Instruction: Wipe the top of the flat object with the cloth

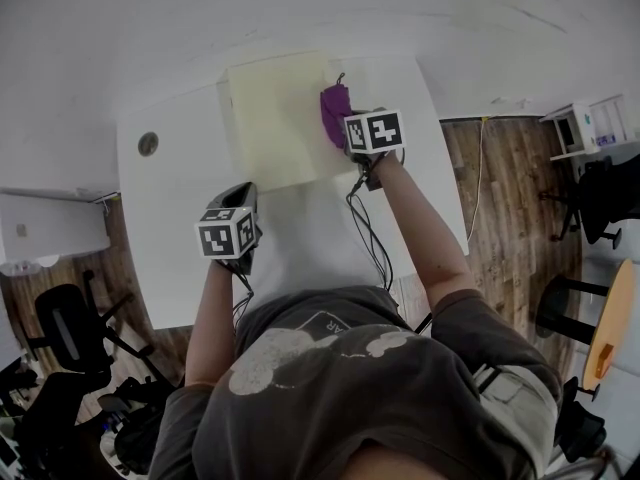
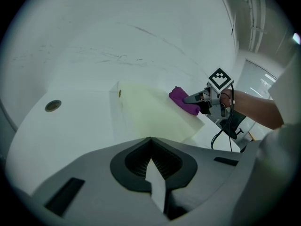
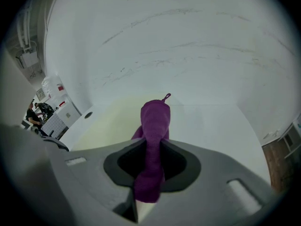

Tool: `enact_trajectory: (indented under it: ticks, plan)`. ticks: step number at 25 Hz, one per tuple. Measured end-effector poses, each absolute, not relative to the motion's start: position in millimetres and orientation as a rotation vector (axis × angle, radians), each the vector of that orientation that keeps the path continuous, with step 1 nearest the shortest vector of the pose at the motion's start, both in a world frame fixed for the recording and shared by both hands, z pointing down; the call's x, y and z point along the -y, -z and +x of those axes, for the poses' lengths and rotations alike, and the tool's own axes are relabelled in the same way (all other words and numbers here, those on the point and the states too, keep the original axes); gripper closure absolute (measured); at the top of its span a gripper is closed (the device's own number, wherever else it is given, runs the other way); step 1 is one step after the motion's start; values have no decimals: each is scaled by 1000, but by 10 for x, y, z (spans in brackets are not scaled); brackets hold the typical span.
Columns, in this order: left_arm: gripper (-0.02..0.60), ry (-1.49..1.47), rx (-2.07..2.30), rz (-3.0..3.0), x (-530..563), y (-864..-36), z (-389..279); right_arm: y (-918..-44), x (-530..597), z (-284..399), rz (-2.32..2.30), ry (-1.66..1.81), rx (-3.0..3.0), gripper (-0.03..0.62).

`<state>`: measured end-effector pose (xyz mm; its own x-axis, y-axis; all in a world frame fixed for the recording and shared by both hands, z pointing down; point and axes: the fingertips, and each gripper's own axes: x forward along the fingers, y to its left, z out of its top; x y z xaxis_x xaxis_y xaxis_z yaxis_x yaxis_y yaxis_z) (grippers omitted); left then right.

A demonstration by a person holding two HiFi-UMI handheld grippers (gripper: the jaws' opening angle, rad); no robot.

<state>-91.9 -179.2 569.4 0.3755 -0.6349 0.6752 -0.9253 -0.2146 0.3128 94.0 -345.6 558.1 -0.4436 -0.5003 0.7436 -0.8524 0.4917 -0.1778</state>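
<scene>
A pale yellow flat board (image 1: 275,118) lies on the white table (image 1: 170,228), against the wall side. A purple cloth (image 1: 335,111) rests on the board's right part, and my right gripper (image 1: 350,140) is shut on it. In the right gripper view the cloth (image 3: 154,126) runs forward from between the jaws onto the board (image 3: 110,126). The left gripper view shows the same cloth (image 2: 183,101) on the board (image 2: 150,114), held by the right gripper (image 2: 195,98). My left gripper (image 1: 240,193) hovers over the table just short of the board's near edge, jaws shut with nothing between them.
A round grommet hole (image 1: 148,144) sits in the table left of the board. Black cables (image 1: 370,228) trail from the right gripper over the table. Office chairs (image 1: 70,338) stand on the wood floor to the left, and a stool (image 1: 565,303) to the right.
</scene>
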Motion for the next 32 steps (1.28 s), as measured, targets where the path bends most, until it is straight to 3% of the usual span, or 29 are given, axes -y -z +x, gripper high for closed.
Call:
enact_trajectory:
  ticks: [13, 32]
  plan:
    - [584, -558, 1322, 1986, 1790, -5694, -902, -5442, 3412, 1055, 1162, -808, 2121, 520]
    - [584, -590, 1376, 2126, 1605, -5392, -1096, -5127, 2417, -271, 855, -722, 2294, 520]
